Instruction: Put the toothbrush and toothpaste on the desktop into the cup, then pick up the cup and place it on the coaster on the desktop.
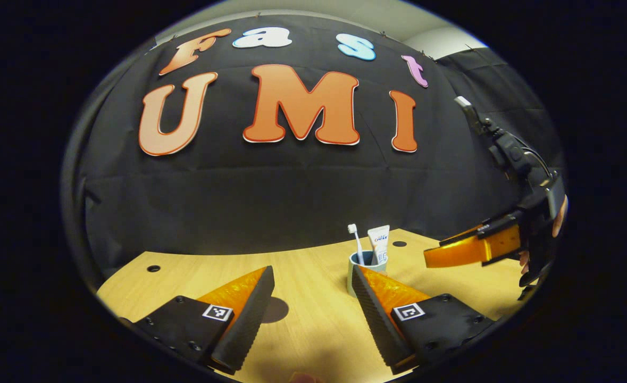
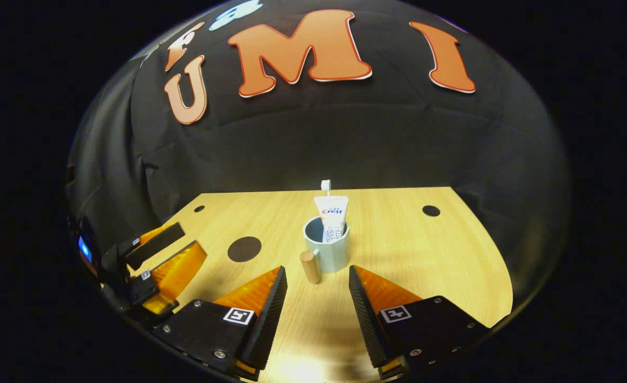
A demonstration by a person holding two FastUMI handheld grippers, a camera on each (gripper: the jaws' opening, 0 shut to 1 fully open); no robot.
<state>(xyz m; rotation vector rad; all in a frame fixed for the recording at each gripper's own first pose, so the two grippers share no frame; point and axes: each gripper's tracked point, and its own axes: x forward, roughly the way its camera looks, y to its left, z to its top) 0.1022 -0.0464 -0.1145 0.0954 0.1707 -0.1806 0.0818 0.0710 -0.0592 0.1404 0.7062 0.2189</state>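
Closest to the lens in the right gripper view is the right claw itself, fingers spread wide with nothing between them, lined up on the pale grey-blue ceramic cup with a round wooden handle knob that sits just ahead on the light wood-grain bench. Makes sense it's aimed that way, since the handle knob sticks out toward this claw, so I'd guess it's the one meant to grab the cup. The white tube of toothpaste and the white toothbrush are both already standing upright in the cup, leaning on the rim, so the loading part looks done. The flat dark round coaster lies bare on the bench just off to the cup's side, apart from it, so the lift and set-down is what's left. In the left gripper view the left claw is also wide open and holding nothing, hanging back with the cup peeking past one finger, probably just keeping clear. Grabbing by the knob could tip the cup, so I'd go for the body.
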